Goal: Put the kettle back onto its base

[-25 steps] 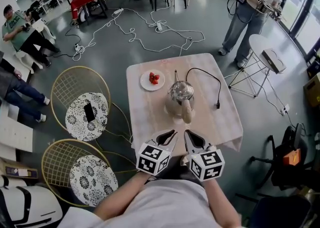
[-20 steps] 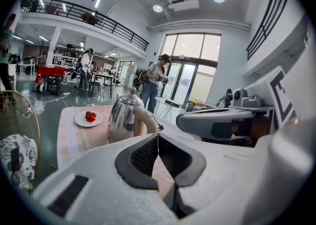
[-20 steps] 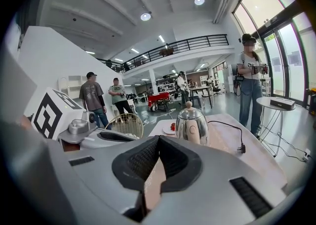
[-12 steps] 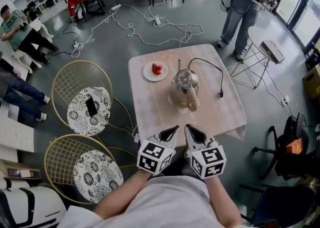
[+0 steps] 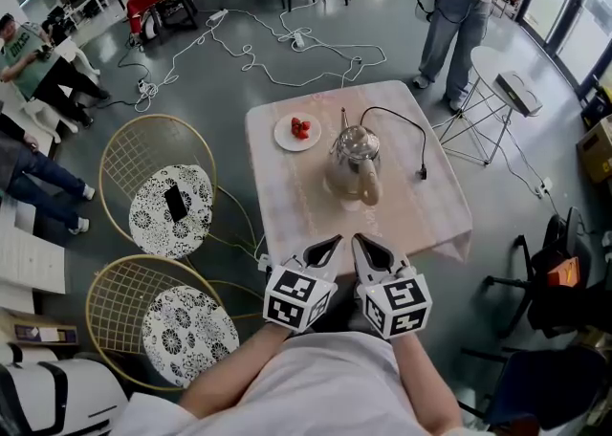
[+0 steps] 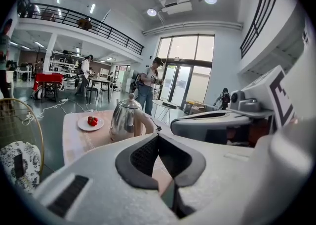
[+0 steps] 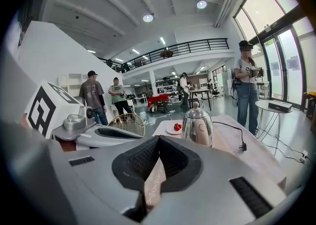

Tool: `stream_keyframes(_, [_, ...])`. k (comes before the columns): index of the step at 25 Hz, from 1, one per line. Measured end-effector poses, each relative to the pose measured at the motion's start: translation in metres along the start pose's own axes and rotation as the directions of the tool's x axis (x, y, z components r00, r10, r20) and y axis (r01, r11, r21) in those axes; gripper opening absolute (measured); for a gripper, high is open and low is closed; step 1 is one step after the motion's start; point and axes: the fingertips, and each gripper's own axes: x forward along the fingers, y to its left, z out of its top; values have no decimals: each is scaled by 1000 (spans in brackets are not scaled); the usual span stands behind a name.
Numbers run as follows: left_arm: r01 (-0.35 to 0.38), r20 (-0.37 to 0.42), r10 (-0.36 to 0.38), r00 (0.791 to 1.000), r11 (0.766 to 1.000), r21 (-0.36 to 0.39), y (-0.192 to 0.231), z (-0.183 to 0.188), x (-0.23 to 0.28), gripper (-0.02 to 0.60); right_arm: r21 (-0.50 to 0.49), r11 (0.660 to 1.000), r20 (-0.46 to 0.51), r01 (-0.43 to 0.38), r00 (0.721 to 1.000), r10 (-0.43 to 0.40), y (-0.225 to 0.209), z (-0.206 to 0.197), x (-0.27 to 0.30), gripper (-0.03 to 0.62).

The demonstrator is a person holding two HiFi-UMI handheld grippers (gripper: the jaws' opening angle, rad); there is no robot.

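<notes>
A shiny steel kettle (image 5: 353, 159) with a beige handle stands on its round base (image 5: 337, 197) in the middle of the pale table (image 5: 287, 200). A black cord (image 5: 406, 128) runs from the base to a loose plug. Both gripper views show the kettle (image 6: 126, 118) (image 7: 197, 126) ahead, well out of reach. My left gripper (image 5: 328, 244) and right gripper (image 5: 360, 242) are side by side at the table's near edge. Both are shut and empty, with the jaw tips touching in each gripper view (image 6: 157, 134) (image 7: 159, 137).
A white plate of strawberries (image 5: 297, 131) lies at the table's far left. Two wire chairs (image 5: 167, 205) (image 5: 182, 334) stand to the left and a small round side table (image 5: 507, 90) to the right. Cables (image 5: 258, 52) trail over the floor beyond. A person (image 5: 459, 4) stands at the far right.
Both grippers have drawn back from over the table's front edge towards me, farther from the kettle. The kettle has not moved.
</notes>
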Motion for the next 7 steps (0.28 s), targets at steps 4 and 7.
stream_keyframes(4, [2,-2,-2,1000,1000,2,0,-3,-2,6,-2,1000,4,1,1000,-1,3,1,-1,5])
stream_keyframes(7, [2,-2,-2,1000,1000,1,1,-4,-6,5,-2,1000,7,1,1000,-1,7,2,-1,5])
